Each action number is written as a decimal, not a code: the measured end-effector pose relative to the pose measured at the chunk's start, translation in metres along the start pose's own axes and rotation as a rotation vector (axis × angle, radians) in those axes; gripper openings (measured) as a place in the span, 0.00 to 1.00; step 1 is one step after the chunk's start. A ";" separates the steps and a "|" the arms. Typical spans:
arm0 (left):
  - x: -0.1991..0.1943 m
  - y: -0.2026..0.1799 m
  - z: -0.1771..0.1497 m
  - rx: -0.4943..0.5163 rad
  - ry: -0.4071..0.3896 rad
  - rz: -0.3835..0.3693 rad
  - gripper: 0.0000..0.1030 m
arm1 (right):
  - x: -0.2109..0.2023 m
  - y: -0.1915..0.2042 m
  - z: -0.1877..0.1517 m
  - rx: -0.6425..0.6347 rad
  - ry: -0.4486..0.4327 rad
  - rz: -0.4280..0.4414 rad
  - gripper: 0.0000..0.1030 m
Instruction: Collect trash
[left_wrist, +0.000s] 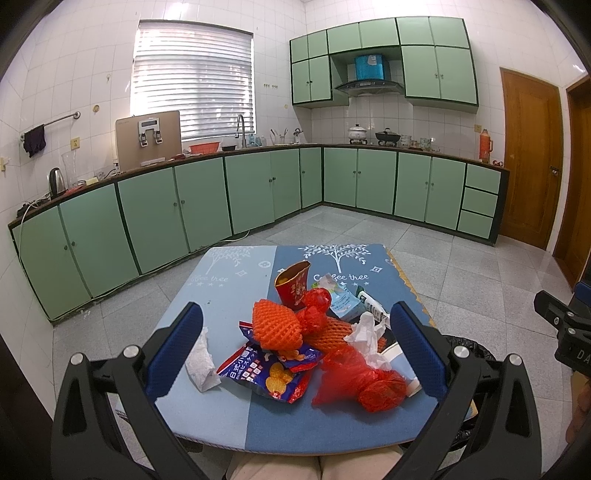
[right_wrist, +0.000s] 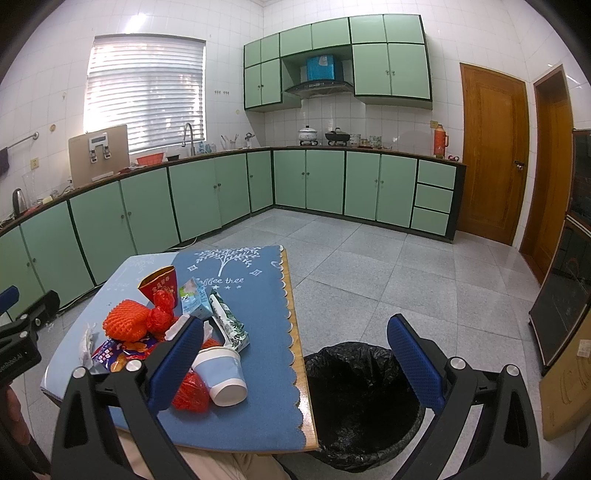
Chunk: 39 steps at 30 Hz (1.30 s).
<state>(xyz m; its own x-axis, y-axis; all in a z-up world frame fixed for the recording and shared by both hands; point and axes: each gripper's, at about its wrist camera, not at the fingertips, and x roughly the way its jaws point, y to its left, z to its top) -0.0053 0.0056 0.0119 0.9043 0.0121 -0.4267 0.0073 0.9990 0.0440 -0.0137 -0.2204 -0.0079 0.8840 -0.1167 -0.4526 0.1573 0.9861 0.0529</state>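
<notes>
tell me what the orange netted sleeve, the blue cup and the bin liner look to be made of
Orange netted sleeve: looks like soft foam mesh, matte, with an open diamond lattice that puffs out.
Blue cup: probably paper, matte pale blue wall with a white band at its rim; lying on its side.
Bin liner: thin black plastic film, slightly glossy and heavily crinkled.

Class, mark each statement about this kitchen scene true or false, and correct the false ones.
1. Both grippers, left gripper and right gripper, are open and hold nothing. True.
2. The bin stands on the table. False: it stands on the floor beside the table.
3. The paper cup lies on its side. True.
4. The bin is lined with a white bag. False: the liner is black.
</notes>
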 end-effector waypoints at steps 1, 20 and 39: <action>0.000 0.001 0.001 0.000 0.001 0.000 0.95 | 0.000 0.000 0.000 0.000 -0.001 0.000 0.94; 0.071 0.075 -0.025 -0.061 0.095 0.132 0.95 | 0.063 0.032 -0.002 -0.052 0.089 0.069 0.76; 0.166 0.058 -0.044 -0.049 0.192 0.002 0.95 | 0.146 0.074 -0.009 -0.094 0.133 0.116 0.51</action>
<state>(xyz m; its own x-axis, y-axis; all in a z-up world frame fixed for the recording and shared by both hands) 0.1266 0.0674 -0.0962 0.8063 0.0170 -0.5912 -0.0193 0.9998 0.0023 0.1229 -0.1637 -0.0779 0.8272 0.0089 -0.5619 0.0107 0.9994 0.0314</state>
